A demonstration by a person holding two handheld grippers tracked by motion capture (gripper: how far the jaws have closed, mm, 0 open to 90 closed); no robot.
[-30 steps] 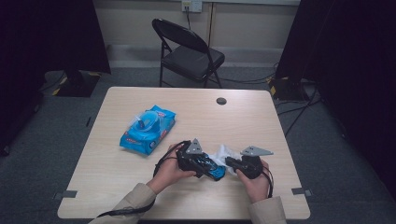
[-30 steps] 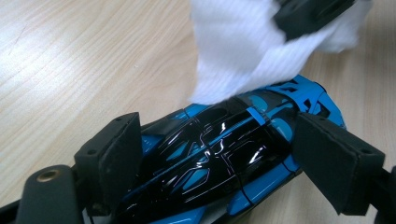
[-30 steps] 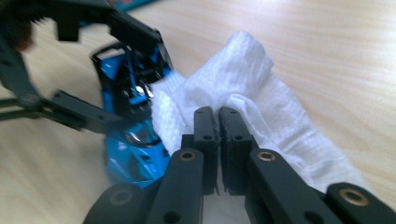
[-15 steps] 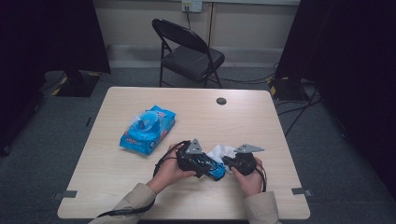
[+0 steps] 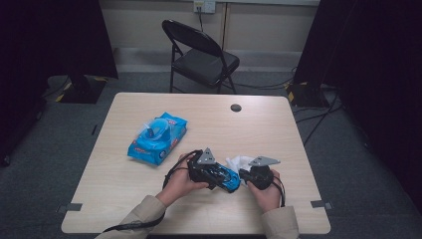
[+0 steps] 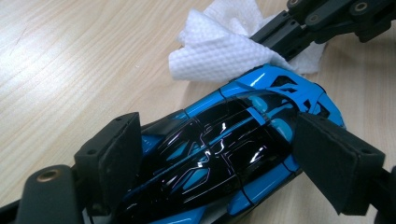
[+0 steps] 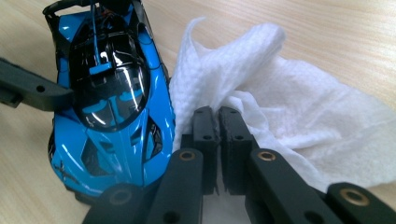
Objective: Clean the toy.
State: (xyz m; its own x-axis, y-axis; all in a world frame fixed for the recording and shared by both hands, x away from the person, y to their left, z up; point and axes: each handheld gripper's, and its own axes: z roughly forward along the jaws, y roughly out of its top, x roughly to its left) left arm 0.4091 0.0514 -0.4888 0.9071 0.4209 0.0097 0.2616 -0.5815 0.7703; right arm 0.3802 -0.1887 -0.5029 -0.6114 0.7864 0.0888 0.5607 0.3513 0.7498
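You've got the bench (image 5: 149,209) mostly free, wipes pack (image 5: 158,138) well off to the left, so no clutter to worry about. Your left hand-held gripper (image 6: 224,154) is clamped across the blue toy car (image 6: 233,149), near the bench's front edge; hold it steady. The right hand-held gripper (image 7: 218,128) is pinching the white wipe (image 7: 289,107) just beside the car, so drag it lightly over the bodywork.

The toy car (image 6: 233,154) tail is cut off by the left gripper view's bottom edge; the white wipe (image 7: 289,116) runs past the right gripper view's right edge.
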